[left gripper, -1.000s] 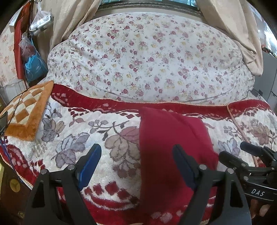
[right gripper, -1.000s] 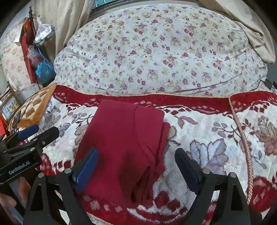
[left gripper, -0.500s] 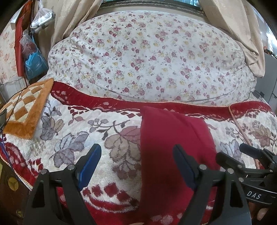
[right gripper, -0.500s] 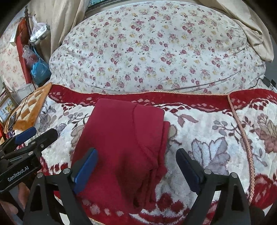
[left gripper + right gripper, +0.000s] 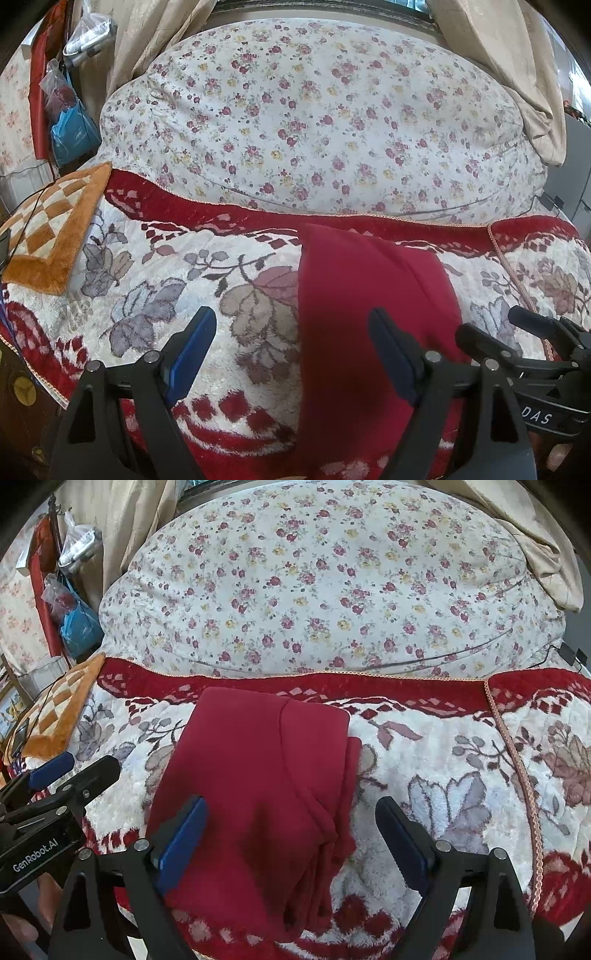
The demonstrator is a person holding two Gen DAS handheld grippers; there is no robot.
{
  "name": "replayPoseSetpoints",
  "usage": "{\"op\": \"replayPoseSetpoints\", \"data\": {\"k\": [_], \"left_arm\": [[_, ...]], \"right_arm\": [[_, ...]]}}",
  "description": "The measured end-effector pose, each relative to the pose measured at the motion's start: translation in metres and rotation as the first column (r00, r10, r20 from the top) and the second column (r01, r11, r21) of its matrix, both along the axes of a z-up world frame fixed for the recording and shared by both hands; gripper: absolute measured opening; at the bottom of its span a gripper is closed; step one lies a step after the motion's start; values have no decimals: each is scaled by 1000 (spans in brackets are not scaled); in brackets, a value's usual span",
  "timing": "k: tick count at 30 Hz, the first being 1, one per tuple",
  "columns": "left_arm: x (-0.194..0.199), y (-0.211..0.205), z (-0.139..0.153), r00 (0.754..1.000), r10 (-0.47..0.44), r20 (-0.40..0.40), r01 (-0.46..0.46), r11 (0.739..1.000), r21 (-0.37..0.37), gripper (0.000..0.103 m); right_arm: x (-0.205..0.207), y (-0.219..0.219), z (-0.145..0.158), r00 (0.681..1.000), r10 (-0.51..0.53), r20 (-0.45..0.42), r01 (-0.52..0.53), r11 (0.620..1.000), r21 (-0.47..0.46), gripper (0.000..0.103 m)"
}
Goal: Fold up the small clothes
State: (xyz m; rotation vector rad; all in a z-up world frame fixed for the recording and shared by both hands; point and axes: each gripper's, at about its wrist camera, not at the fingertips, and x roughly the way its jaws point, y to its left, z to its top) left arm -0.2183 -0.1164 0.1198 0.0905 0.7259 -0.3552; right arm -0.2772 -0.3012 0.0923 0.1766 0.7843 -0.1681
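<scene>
A dark red garment lies folded into a long strip on the plush red-and-white floral blanket. Its right long side shows stacked folded edges. My left gripper hovers open over the garment's left edge, with nothing between its blue pads. My right gripper hovers open above the garment's near right part, and its jaws hold nothing. In the left wrist view the right gripper shows at the right edge. In the right wrist view the left gripper shows at the left edge.
A big white quilt with small flowers is heaped behind the blanket. An orange checked mat lies at the left. Plastic bags hang at the far left. Beige curtains hang at the back.
Both grippers have drifted only slightly, the view tilting a little. The garment lies as before and both jaws stay equally wide.
</scene>
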Motion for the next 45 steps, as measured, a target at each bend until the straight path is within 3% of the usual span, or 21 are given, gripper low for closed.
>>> {"op": "replayPoseSetpoints", "data": {"k": [45], "left_arm": [[20,-8,-22,999,-22,-36,23,1000,11,83]], "right_arm": [[25,-3,-20,998,-14,-67,15,1000,14,95]]}}
